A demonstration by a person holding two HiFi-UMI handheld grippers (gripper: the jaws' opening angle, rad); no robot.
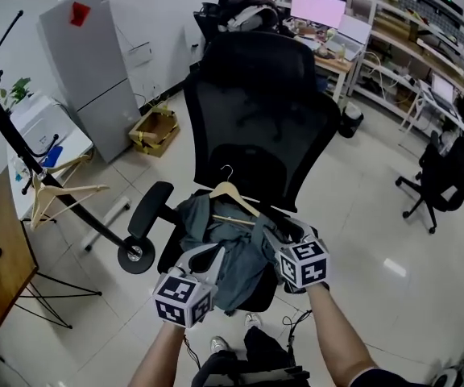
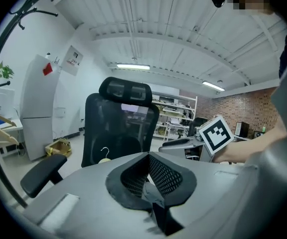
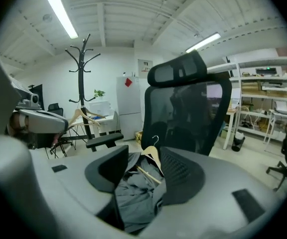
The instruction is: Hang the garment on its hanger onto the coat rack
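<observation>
A grey garment (image 1: 234, 252) on a wooden hanger (image 1: 232, 193) lies bunched on the seat of a black mesh office chair (image 1: 256, 111). My right gripper (image 1: 276, 234) is open, with its pads on either side of the garment (image 3: 136, 198) and the hanger (image 3: 152, 156) without pressing on them. My left gripper (image 1: 208, 258) reaches the garment's lower left edge. In the left gripper view its pads (image 2: 168, 176) meet at the tips with a scrap of grey cloth (image 2: 151, 192) caught between them. The black coat rack (image 1: 22, 147) leans at the far left, about a step from the chair.
Bare wooden hangers (image 1: 63, 192) hang on the rack. A wooden board (image 1: 2, 248) and a white table (image 1: 43, 127) stand beside it. A grey cabinet (image 1: 87, 63) and a cardboard box (image 1: 155, 127) are behind. Desks and shelves (image 1: 425, 47) and another chair (image 1: 449, 176) fill the right.
</observation>
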